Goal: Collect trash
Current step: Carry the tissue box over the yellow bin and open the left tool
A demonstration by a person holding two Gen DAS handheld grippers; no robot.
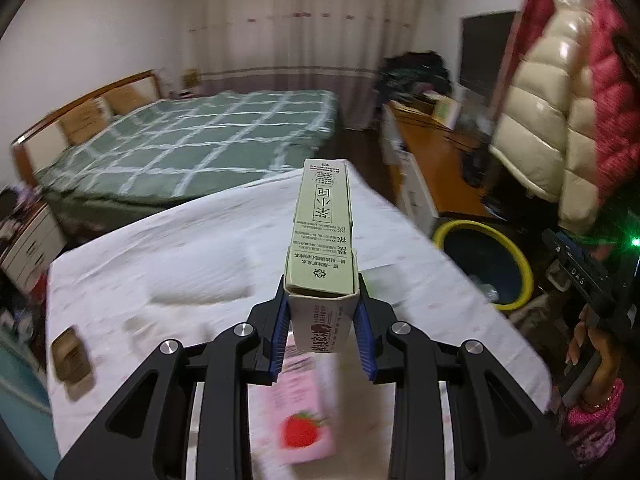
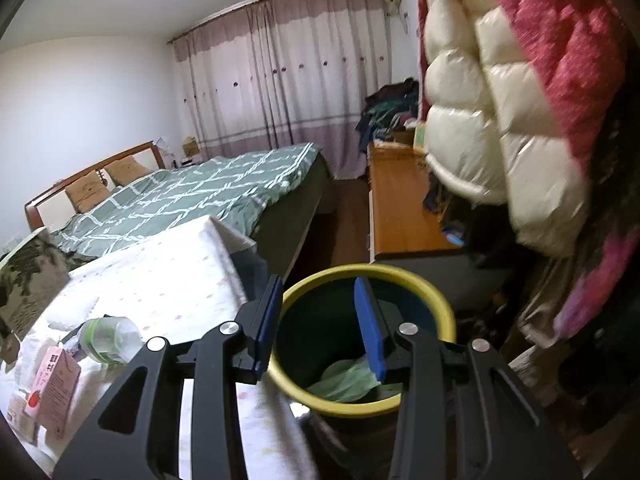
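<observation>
The green carton (image 1: 320, 236) is clamped in my left tool (image 1: 322, 332), above the bench (image 1: 180, 264). My right tool (image 2: 316, 324) hangs half-open and empty over the bin (image 2: 420, 280), which holds a green wrapper (image 2: 348, 380). Below my left tool a pink carton (image 1: 306, 412) waits; a bottle (image 2: 108, 338) too.

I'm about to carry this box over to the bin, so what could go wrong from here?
1. The left gripper clamps the green carton only at its near end, so the long free end could swing or slip out.
2. The pink strawberry carton lies just below and could get knocked.
3. The right gripper, empty, hangs over the yellow-rimmed bin and may block the drop.
</observation>
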